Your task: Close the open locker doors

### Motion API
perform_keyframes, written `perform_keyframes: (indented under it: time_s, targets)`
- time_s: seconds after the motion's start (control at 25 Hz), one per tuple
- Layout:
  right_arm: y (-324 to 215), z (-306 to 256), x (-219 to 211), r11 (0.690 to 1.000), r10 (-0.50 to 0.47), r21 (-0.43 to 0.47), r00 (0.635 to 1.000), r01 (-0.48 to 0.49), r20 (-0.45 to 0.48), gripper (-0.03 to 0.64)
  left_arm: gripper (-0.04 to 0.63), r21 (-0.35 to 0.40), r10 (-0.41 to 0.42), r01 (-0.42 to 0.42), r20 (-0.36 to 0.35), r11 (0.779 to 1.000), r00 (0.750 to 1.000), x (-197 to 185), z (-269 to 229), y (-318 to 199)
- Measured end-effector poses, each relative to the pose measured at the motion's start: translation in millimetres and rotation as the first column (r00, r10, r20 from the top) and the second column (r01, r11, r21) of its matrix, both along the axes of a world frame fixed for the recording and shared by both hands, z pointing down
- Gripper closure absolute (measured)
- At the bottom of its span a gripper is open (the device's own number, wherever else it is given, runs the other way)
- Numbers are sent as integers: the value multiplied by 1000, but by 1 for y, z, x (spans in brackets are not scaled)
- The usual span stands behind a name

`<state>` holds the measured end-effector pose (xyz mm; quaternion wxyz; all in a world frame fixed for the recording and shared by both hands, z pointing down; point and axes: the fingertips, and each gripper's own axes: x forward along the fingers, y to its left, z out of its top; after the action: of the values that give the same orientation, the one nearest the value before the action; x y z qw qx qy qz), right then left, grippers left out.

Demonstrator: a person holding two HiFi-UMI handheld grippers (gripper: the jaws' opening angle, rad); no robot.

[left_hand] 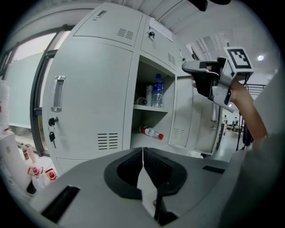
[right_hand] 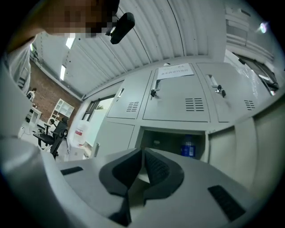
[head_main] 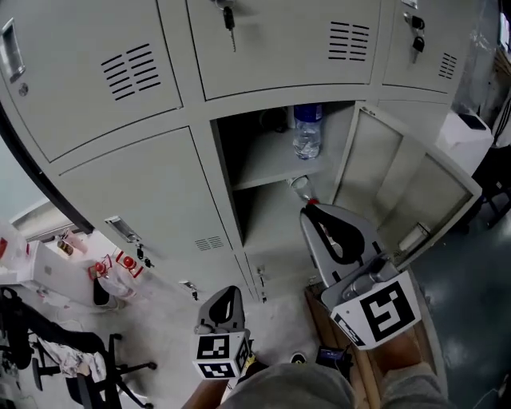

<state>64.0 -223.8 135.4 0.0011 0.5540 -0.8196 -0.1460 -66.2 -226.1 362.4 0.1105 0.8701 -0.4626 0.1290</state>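
Observation:
A bank of grey lockers fills the head view. One lower locker (head_main: 271,184) stands open, its door (head_main: 403,188) swung out to the right. Inside, a water bottle (head_main: 307,132) stands on the shelf and another bottle (head_main: 302,190) lies below it. My right gripper (head_main: 310,212) is shut and empty, in front of the open compartment, left of the door. My left gripper (head_main: 231,292) is shut and empty, lower, before the closed locker door (head_main: 160,200). The left gripper view shows the open locker (left_hand: 153,107), its door (left_hand: 187,111) and my right gripper (left_hand: 189,67). The right gripper view shows the compartment (right_hand: 171,142).
Keys hang from the upper locker locks (head_main: 230,20) and from the lower left door (head_main: 142,254). A white bin with red-labelled bags (head_main: 112,275) and a black office chair (head_main: 88,359) stand on the floor at left. A white box (head_main: 467,136) is at right.

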Motion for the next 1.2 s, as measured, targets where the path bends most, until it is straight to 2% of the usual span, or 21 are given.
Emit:
perform_keyframes:
  time_s: [0.36, 0.56, 0.8, 1.04, 1.2]
  targets:
    - [87, 89, 75, 992, 60, -116, 998, -57, 29, 575, 583, 0, 29, -29, 0, 1000, 1000, 58, 8, 47]
    - [133, 121, 121, 976, 146, -168, 988, -136, 48, 575, 583, 12, 28, -28, 3, 1000, 1000, 79, 10, 70]
    - [166, 139, 167, 961, 216, -192, 974, -200, 67, 575, 583, 27, 47, -47, 4, 999, 999, 111, 16, 94]
    - [186, 147, 188, 954, 243, -200, 968, -225, 68, 575, 584, 26, 55, -56, 25, 998, 998, 128, 20, 113]
    - [191, 149, 202, 950, 257, -201, 963, -238, 76, 575, 583, 24, 49, -50, 15, 998, 999, 133, 18, 118]
